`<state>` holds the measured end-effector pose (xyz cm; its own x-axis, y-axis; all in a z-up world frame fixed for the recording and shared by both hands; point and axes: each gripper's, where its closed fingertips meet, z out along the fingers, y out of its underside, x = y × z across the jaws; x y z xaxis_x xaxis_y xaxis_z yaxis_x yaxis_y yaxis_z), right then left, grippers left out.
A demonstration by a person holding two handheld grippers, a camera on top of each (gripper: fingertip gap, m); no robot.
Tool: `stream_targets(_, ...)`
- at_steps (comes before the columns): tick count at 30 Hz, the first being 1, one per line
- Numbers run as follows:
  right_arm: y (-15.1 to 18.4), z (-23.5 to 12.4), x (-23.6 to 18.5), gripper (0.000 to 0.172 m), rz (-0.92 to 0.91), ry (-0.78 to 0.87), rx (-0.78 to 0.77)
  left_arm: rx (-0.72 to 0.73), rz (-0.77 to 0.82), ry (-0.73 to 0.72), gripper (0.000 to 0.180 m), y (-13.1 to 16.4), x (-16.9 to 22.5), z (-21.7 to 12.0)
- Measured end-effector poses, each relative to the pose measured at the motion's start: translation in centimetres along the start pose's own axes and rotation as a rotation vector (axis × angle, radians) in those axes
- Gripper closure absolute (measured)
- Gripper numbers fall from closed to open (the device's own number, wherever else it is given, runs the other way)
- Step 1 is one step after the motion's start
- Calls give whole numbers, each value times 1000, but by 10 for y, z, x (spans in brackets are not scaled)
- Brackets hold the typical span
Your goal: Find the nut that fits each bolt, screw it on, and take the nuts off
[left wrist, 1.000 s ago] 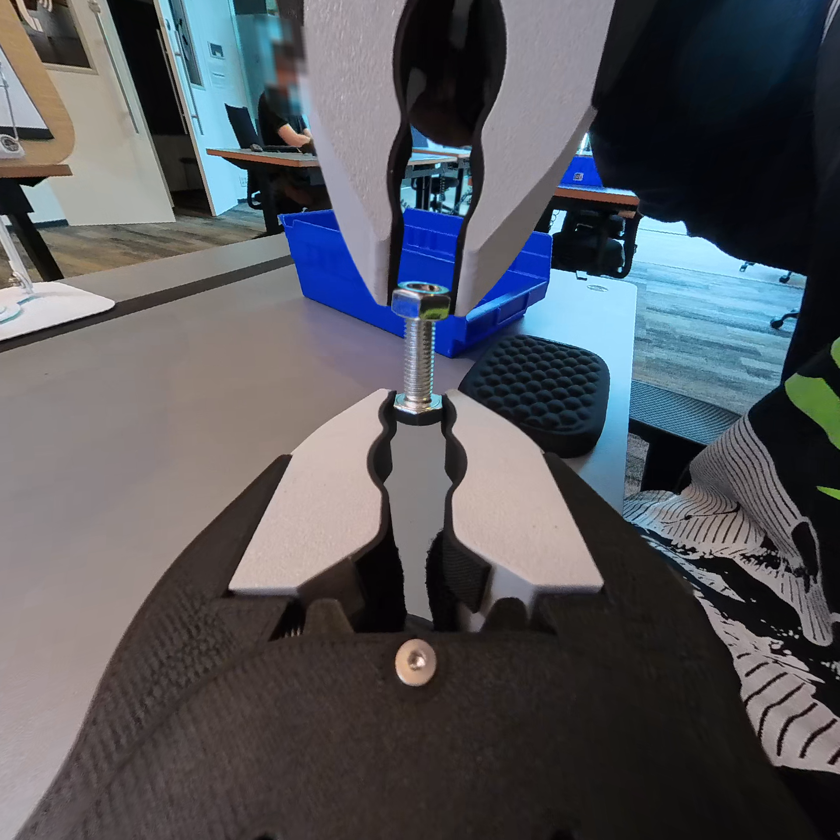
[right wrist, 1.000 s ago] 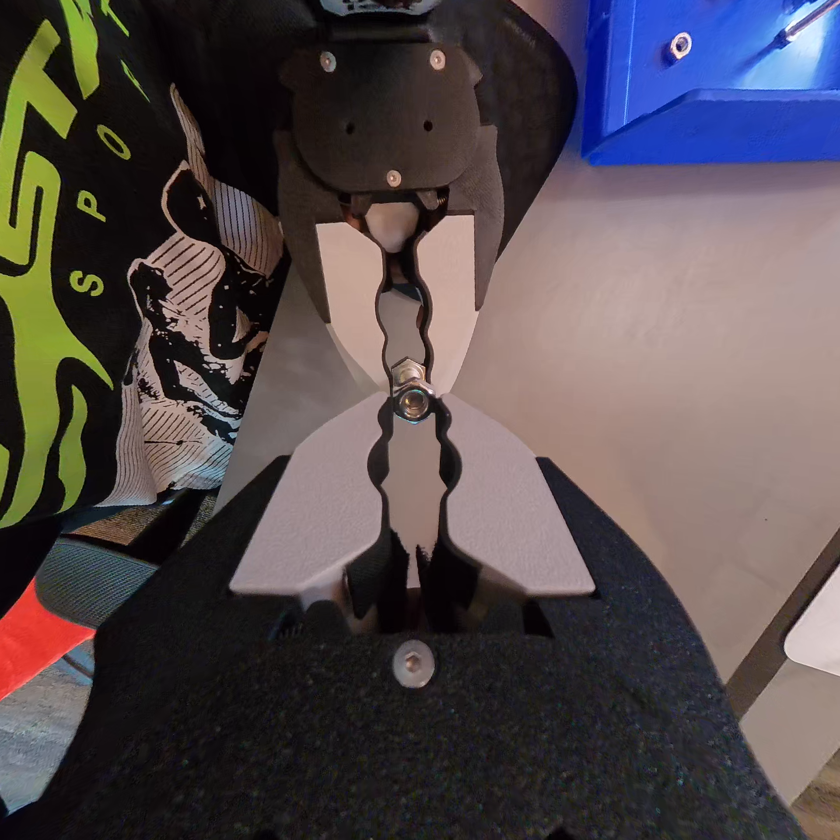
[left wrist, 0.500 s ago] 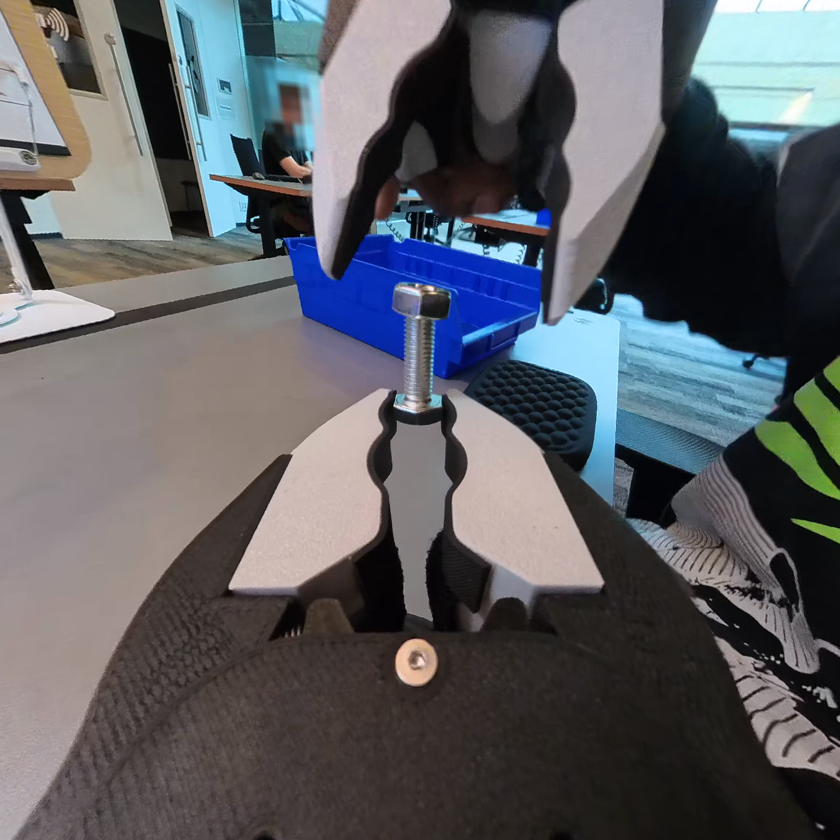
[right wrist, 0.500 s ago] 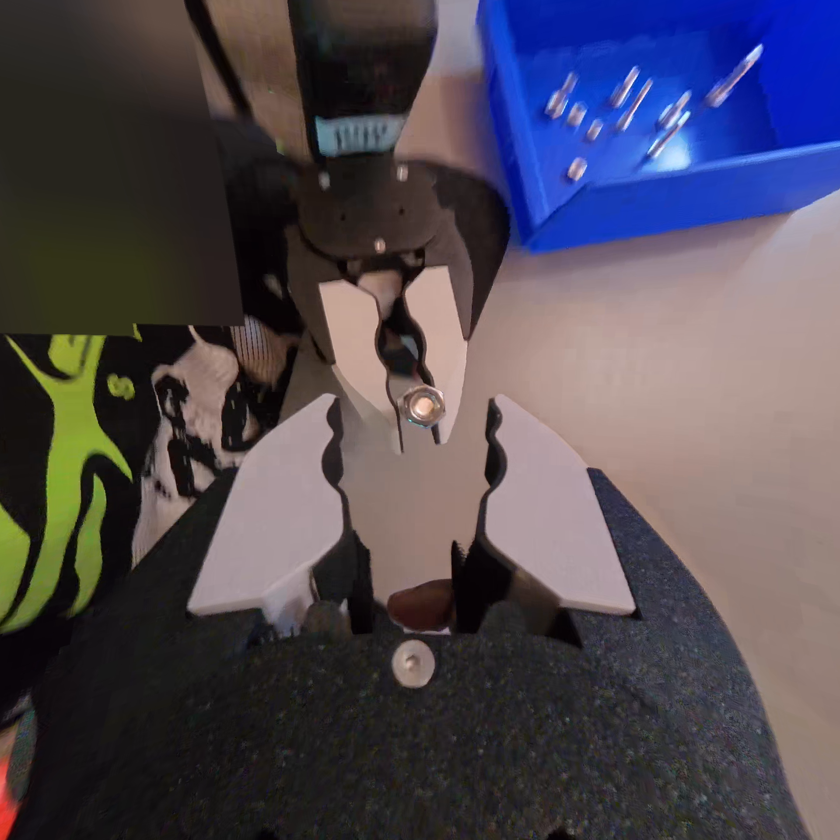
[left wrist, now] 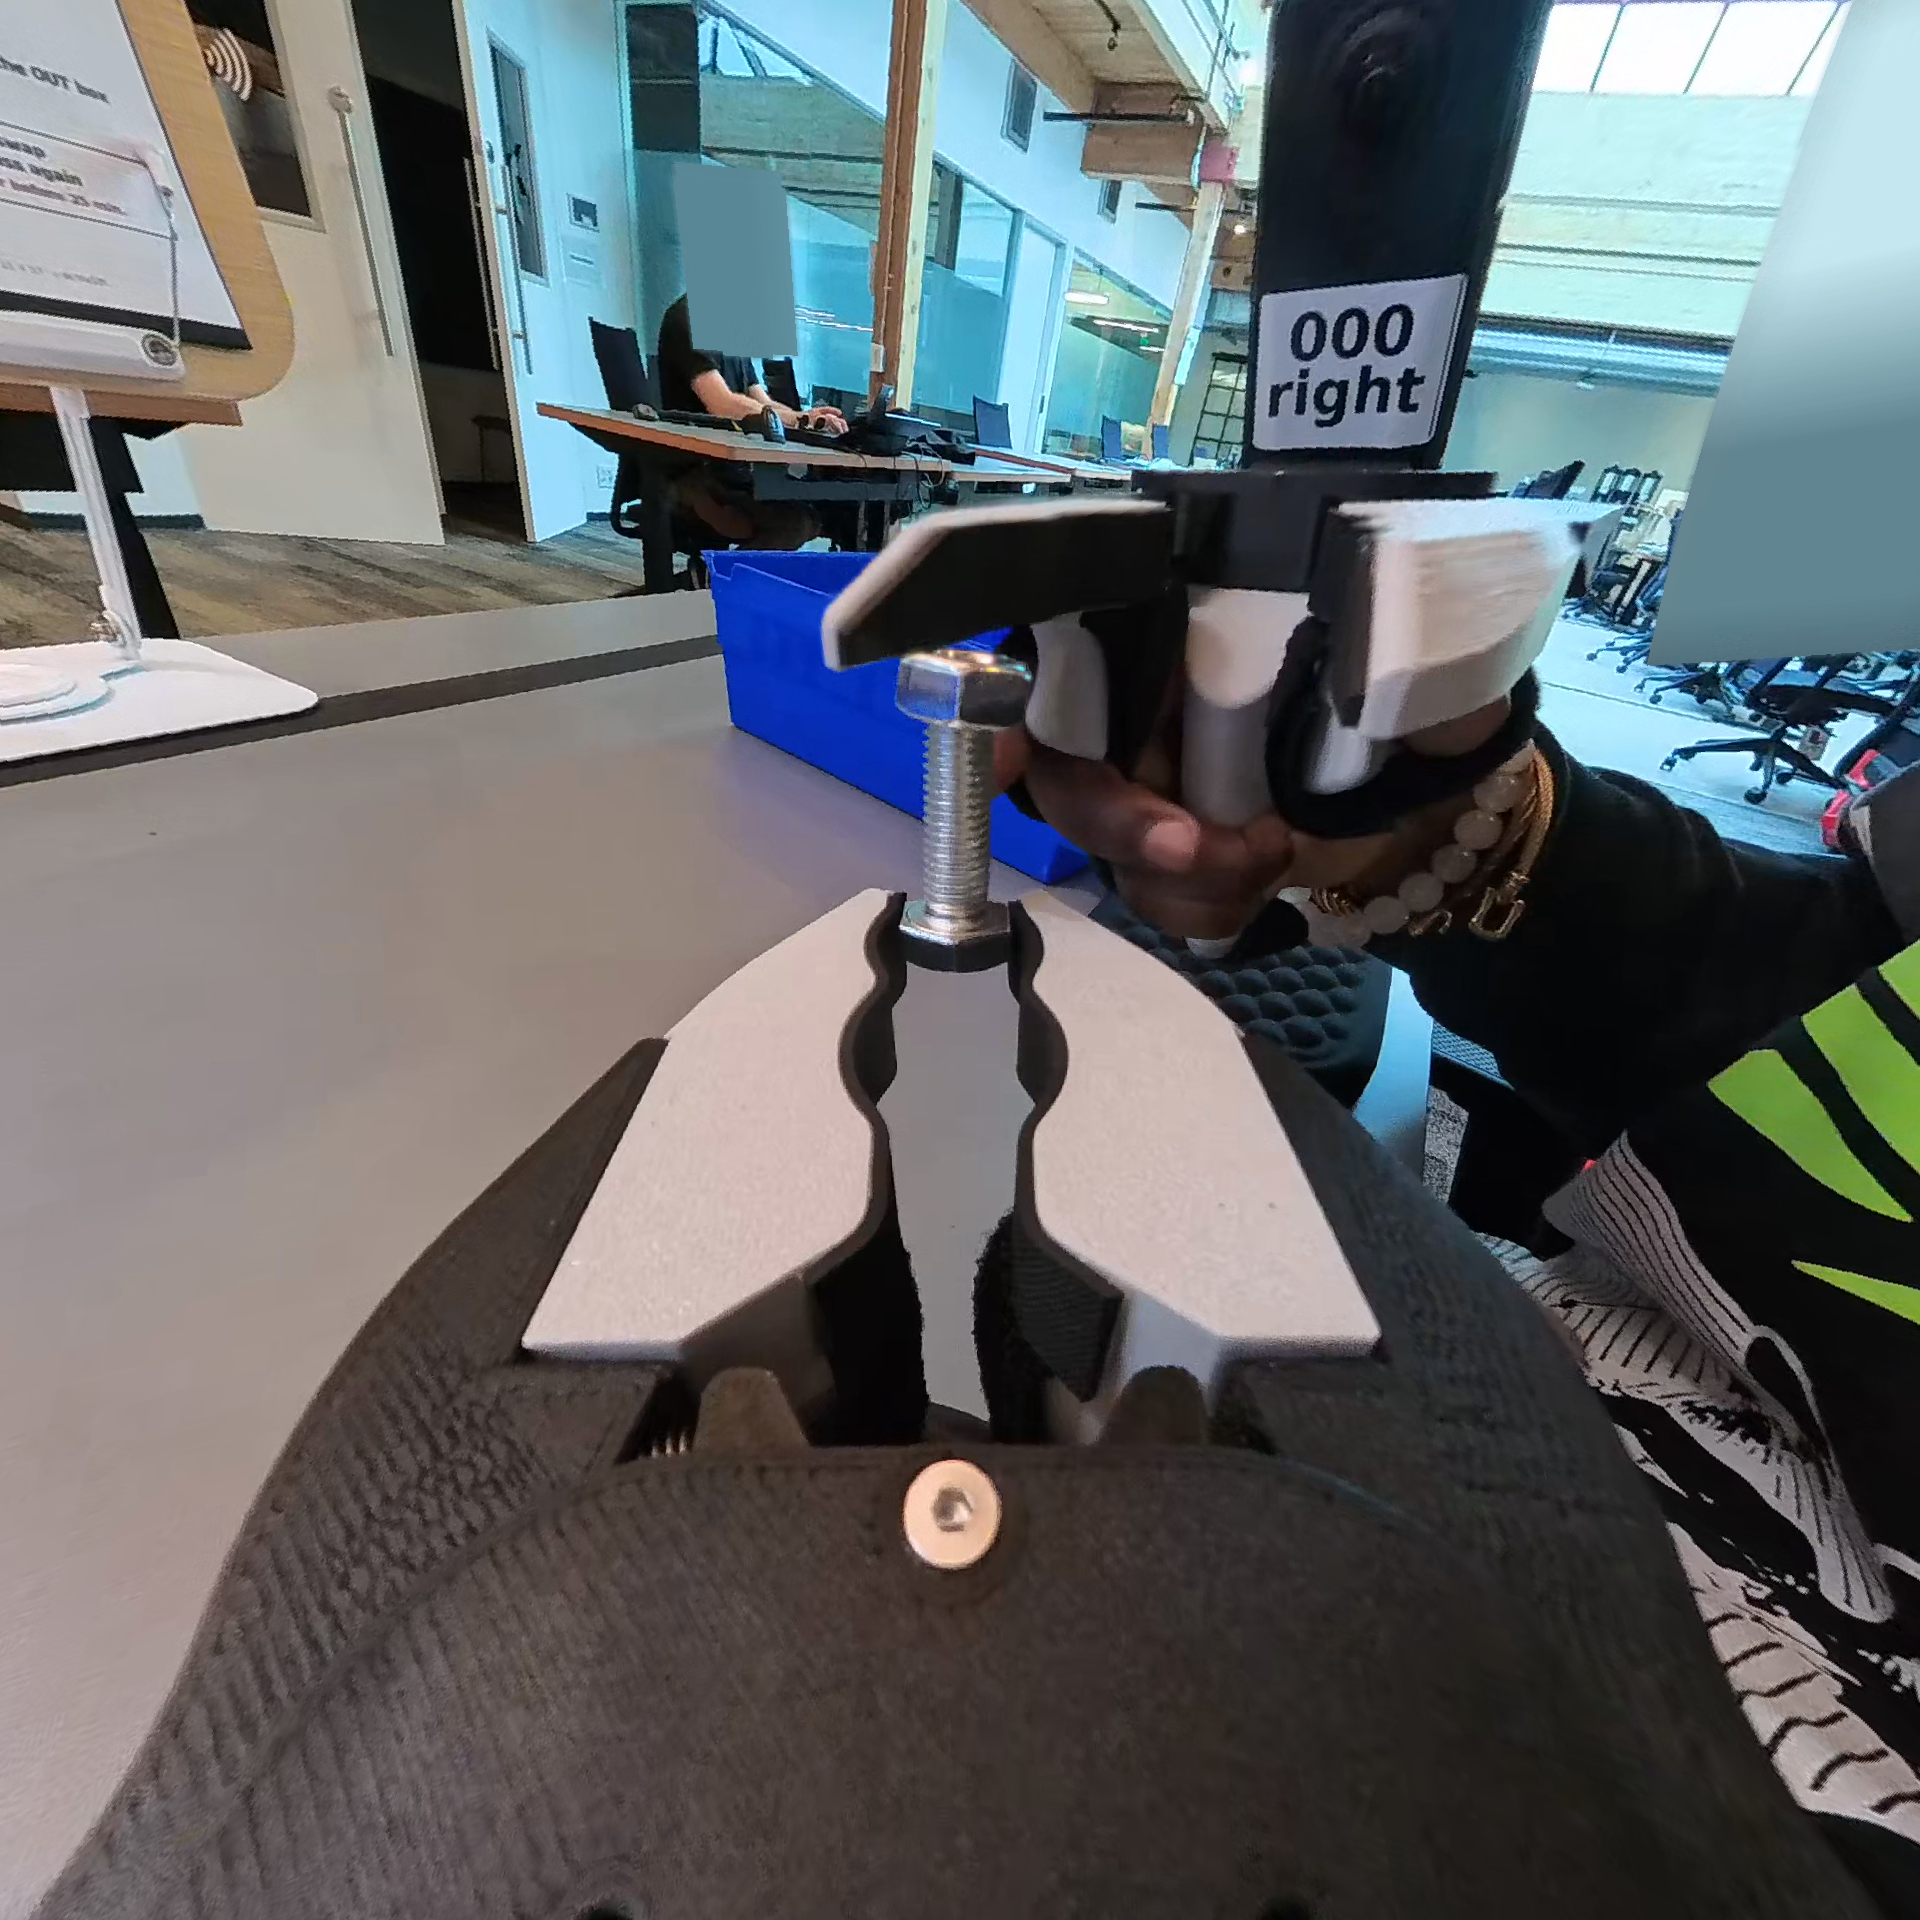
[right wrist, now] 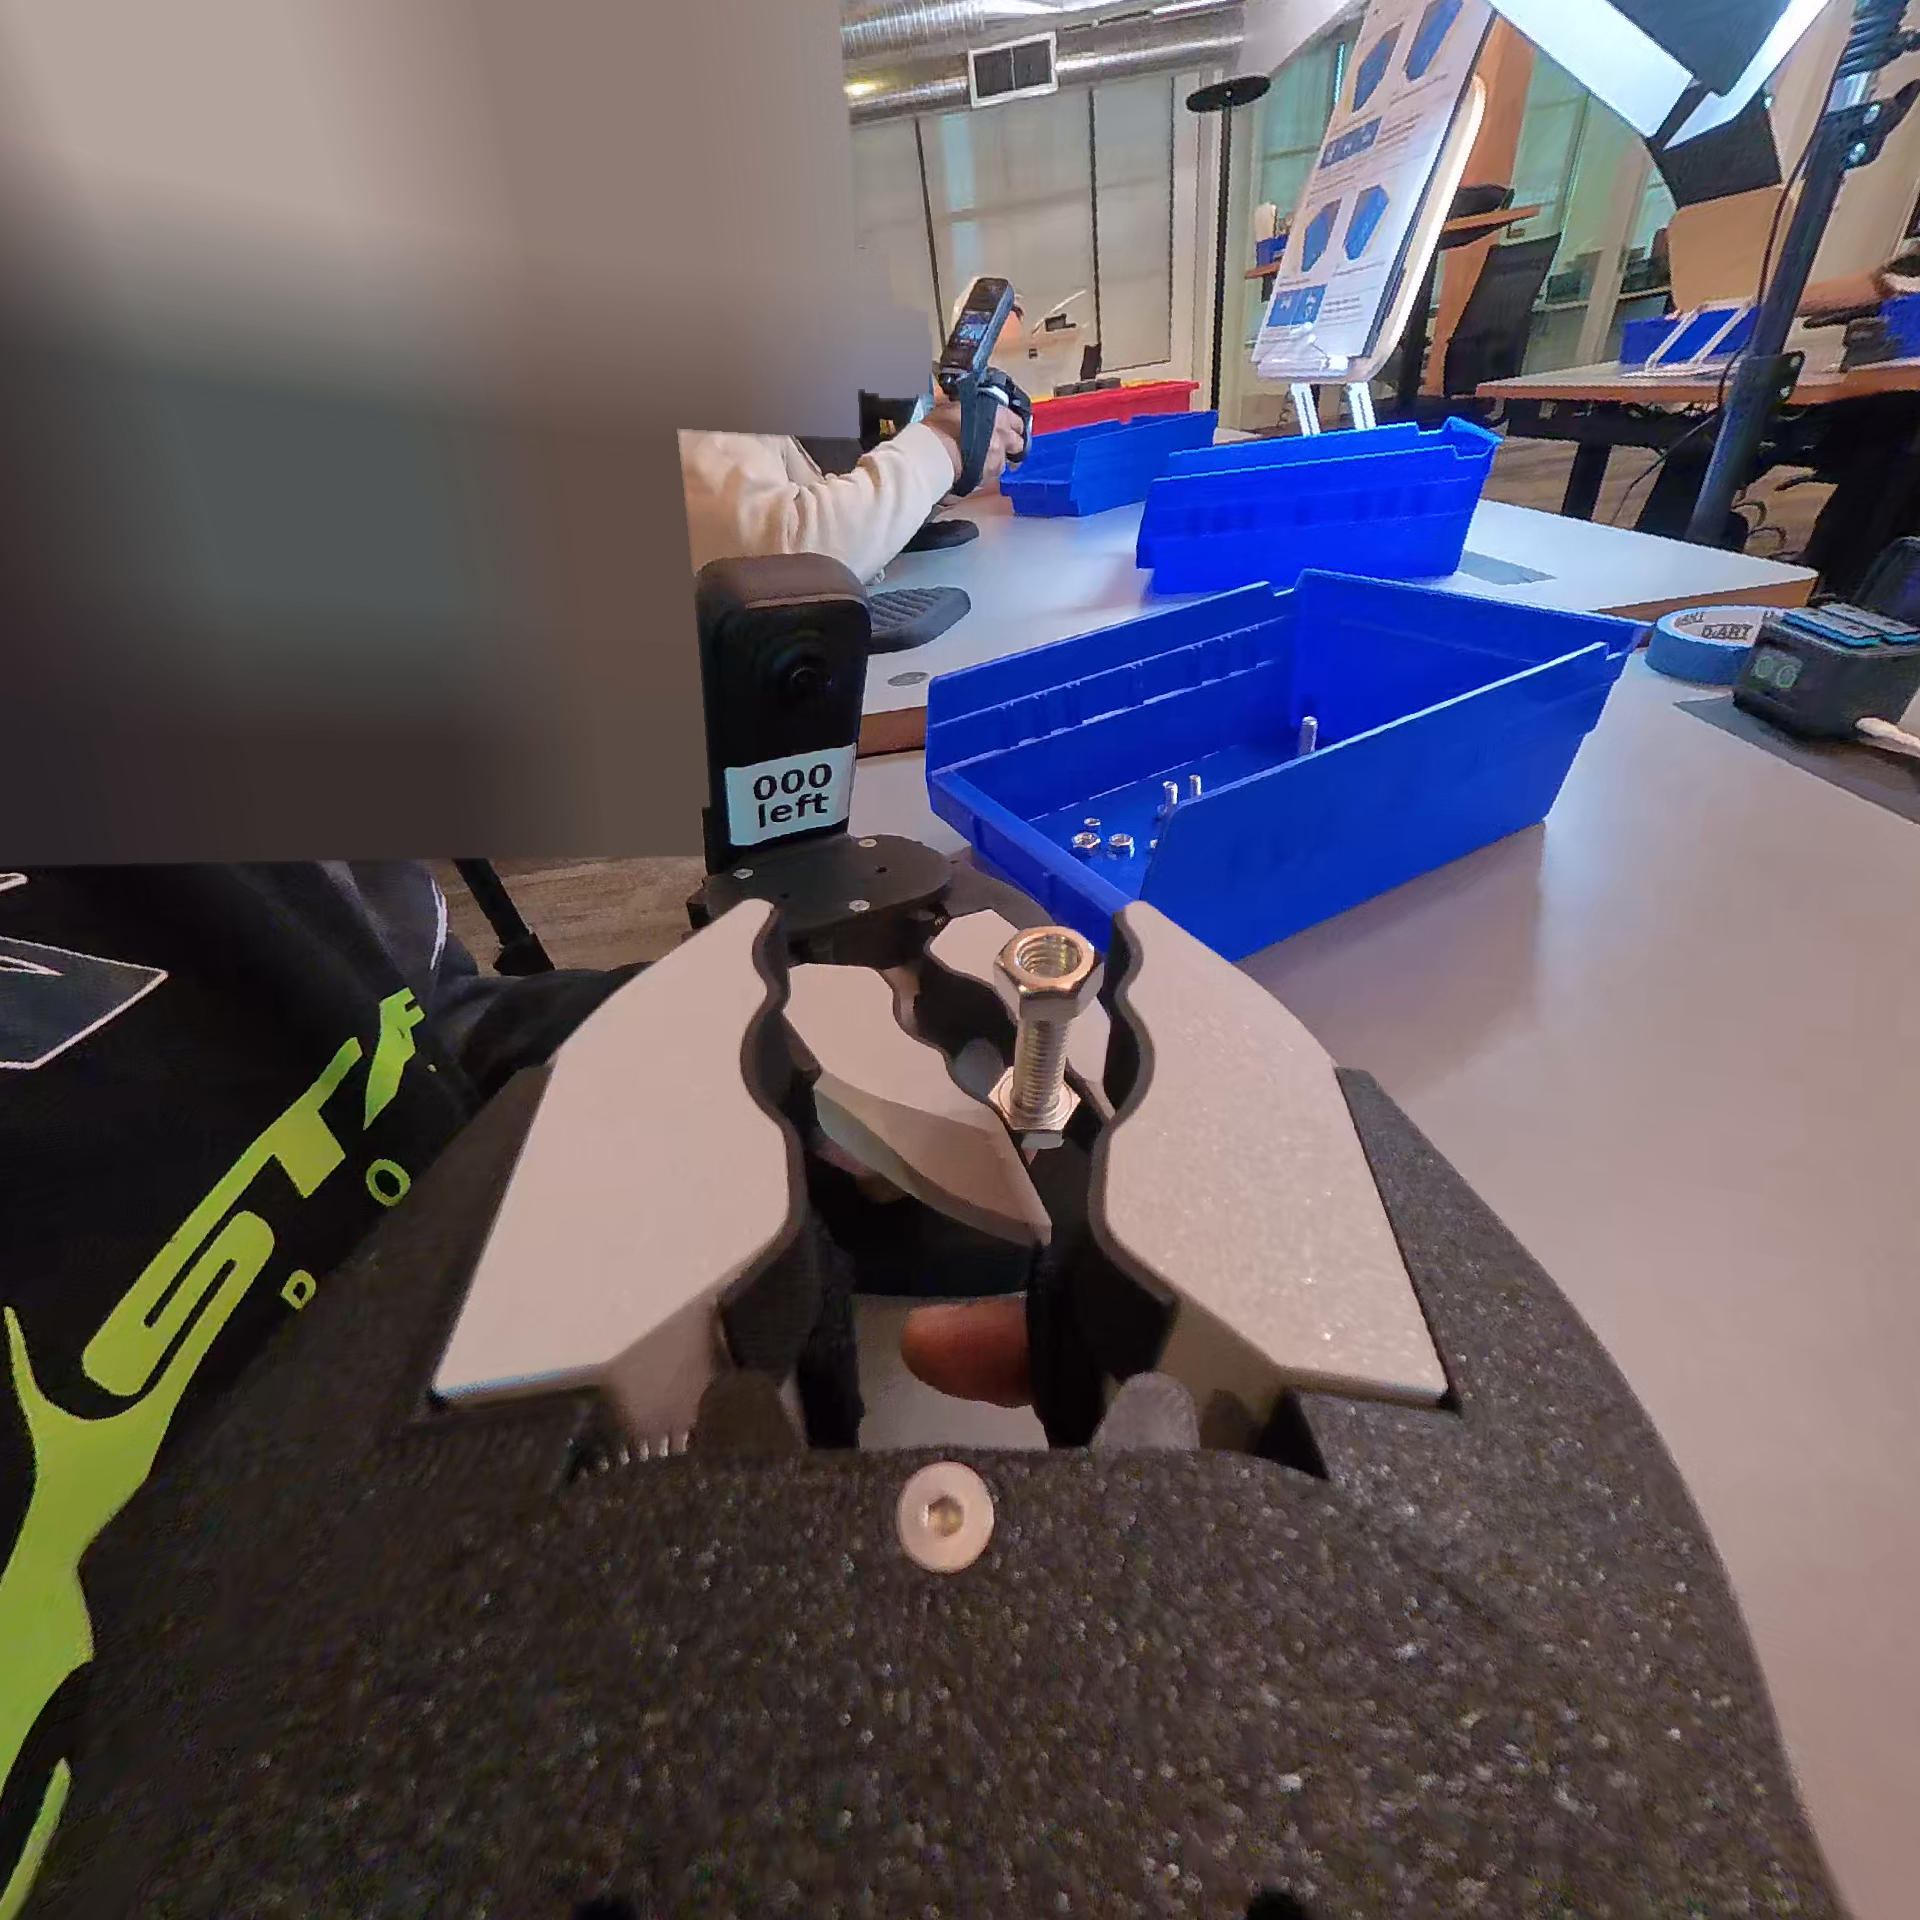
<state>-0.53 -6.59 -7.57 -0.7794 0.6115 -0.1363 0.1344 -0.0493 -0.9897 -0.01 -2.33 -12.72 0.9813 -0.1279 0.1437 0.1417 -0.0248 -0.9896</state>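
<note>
Upright between the tips of the left gripper (left wrist: 954,935) a silver bolt (left wrist: 958,821) is clamped by its hex head, the dark pads being pressed in narrowly on either side of that head while the threaded shank rises straight above the grey table (left wrist: 364,935). At the top of the shank a silver nut (left wrist: 961,691) is seen, threaded onto the very end, its open bore visible from the right wrist view (right wrist: 1044,961). And the right gripper (right wrist: 940,961) is spread wide around that nut: the nut lies just beside the right-hand finger (right wrist: 1195,1039), though contact cannot be judged from this angle, and a clear gap is left on the other side, so nothing is squeezed by it. From the left wrist view the right gripper is seen side-on, hovering level with the nut, gripped by a hand (left wrist: 1174,831) in a dark sleeve. Behind, on the table, a blue bin (right wrist: 1351,790) is stood with loose nuts and bolts (right wrist: 1117,842) scattered on its floor, well apart from the held bolt. Beside the bin a black honeycomb pad (left wrist: 1288,997) is laid.
</note>
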Motion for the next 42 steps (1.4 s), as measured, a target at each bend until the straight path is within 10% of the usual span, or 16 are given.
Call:
stream_targets(17,3,-6,7,120,-23,59,1,5,-12,-6,162,0,-2,-1)
stream_targets(25,3,-2,20,152,-41,154,14,2,24,-54,162,0,-4,0)
stream_targets(42,3,-5,27,140,-8,395,32,-3,108,-223,162,0,-14,0)
